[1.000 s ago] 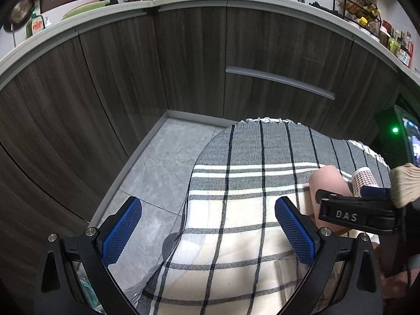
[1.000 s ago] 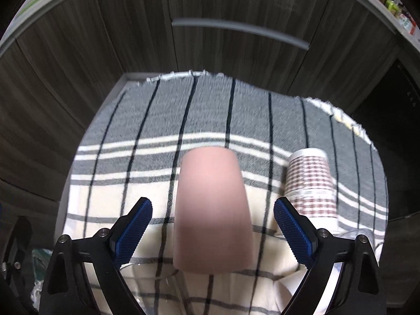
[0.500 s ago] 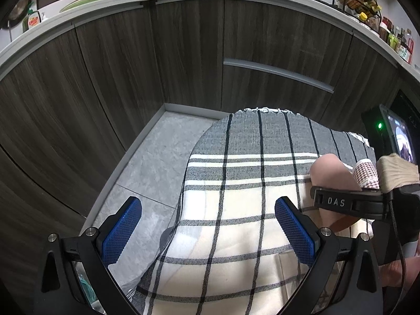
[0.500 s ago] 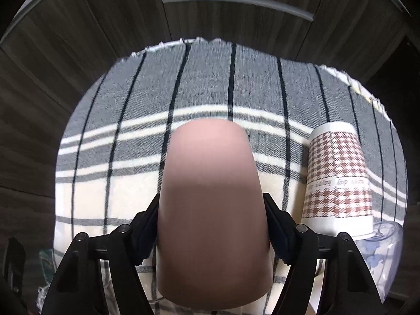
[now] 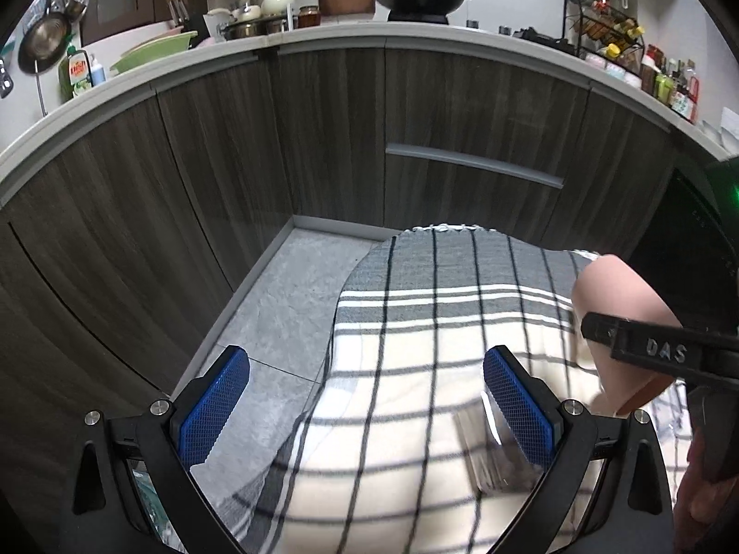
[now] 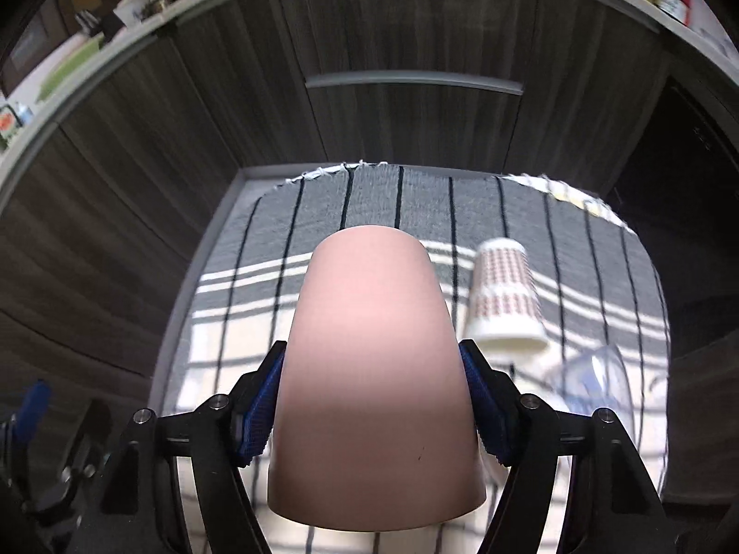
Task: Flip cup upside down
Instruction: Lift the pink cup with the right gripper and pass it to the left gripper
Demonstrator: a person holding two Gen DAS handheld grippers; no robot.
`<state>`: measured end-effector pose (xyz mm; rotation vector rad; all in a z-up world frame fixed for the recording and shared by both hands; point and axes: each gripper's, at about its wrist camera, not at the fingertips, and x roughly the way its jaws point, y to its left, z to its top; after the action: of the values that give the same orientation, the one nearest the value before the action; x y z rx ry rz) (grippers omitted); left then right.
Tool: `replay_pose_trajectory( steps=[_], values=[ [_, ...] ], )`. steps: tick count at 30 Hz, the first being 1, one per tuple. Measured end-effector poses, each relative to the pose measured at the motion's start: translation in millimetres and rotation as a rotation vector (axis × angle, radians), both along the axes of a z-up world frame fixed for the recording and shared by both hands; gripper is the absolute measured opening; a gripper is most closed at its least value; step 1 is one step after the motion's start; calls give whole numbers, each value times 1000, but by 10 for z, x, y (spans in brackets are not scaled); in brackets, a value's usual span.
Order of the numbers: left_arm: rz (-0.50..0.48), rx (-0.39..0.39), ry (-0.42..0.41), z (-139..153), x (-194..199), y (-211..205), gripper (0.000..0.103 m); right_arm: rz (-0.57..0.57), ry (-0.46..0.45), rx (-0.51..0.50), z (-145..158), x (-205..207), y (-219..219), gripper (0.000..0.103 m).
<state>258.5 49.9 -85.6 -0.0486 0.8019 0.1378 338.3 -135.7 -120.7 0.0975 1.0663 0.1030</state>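
The right gripper (image 6: 372, 408) clamps the pink cup (image 6: 374, 369) by its sides at 6 o'clock — apparently lifted for turning. The left gripper (image 5: 365, 406) hangs released — nothing between its pads.

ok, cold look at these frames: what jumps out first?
The pink cup fills the middle of the right wrist view, clamped on both sides by the right gripper. Right of it, a checked paper cup stands on the plaid cloth. The left gripper hangs open, holding nothing.

Dim, fisheye-warped, slightly motion-blurred
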Motion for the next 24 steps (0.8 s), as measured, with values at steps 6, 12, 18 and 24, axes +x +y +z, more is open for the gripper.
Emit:
replay_pose_trajectory(
  steps=[6,12,18,24],
  values=[
    [-15,-6,-14,114,-409,-70,103,-54,4,57,86,-607,-205,71],
    [-35,-4,-7,90,-670,-85,103,-121,2,90,-60,-1095,-348,71],
    [-67,9,30,-93,-778,-154,103,-154,41,101,-369,-1328,-384,71],
    [-79,37,44,-251,-855,-240,103,-172,121,107,-864,-1460,-381,71]
  ],
)
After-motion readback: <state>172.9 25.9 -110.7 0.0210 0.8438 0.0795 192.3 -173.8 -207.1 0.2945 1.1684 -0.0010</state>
